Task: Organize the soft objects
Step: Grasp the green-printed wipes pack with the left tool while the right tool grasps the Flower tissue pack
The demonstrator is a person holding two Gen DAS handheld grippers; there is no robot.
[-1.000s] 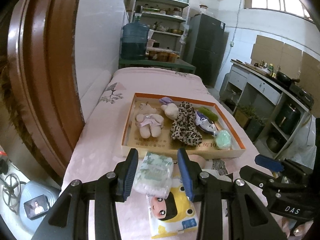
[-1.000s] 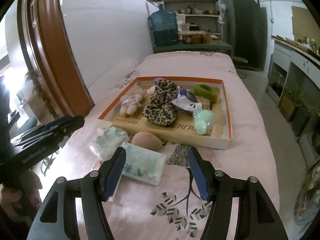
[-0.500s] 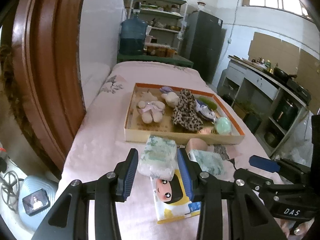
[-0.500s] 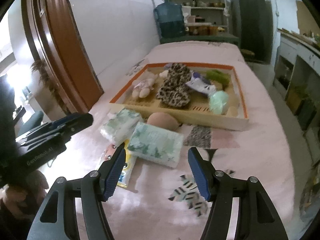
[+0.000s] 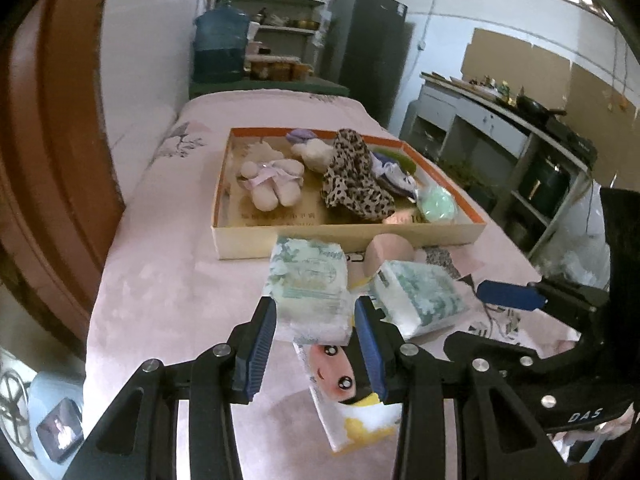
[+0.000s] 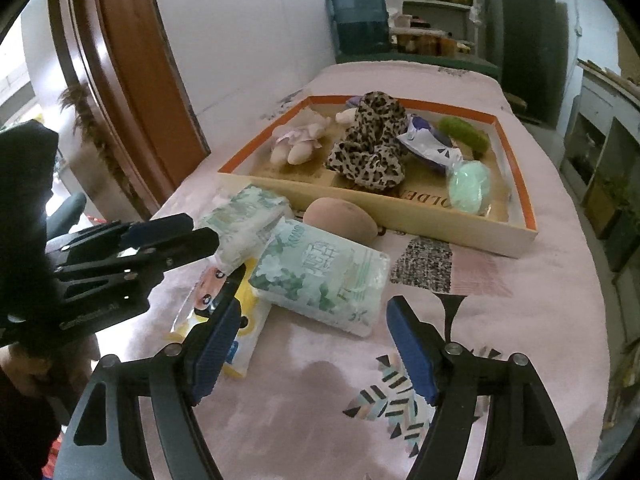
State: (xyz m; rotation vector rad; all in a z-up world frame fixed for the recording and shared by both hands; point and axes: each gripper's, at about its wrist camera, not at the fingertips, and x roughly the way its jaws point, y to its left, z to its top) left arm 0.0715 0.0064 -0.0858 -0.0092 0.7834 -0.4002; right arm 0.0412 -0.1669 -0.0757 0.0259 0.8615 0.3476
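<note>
Two green-and-white tissue packs lie on the pink bedcover in front of an orange-rimmed tray (image 6: 516,236). My left gripper (image 5: 314,336) is low over the left pack (image 5: 308,284). Its jaws are opening, its blue pads flank the pack's near end, and no squeeze shows. In the right wrist view the left gripper (image 6: 202,232) reaches that left pack (image 6: 244,216) from the left. My right gripper (image 6: 314,292) is opening wide, with the near edge of the right pack (image 6: 320,280) between its tips and no pad touching. A cartoon-print pack (image 5: 344,384) lies partly under both.
A peach sponge (image 6: 340,220) rests against the tray's front wall. In the tray lie a plush toy (image 5: 272,180), a leopard cloth (image 6: 372,148), a mint pouch (image 6: 470,186) and a green scrunchie (image 6: 464,136). A brown door frame (image 5: 60,120) stands left. The bed edge drops off right.
Both grippers have sunk toward the packs. The right jaws have spread wider. The left fingers now reach around the near end of the left pack.
</note>
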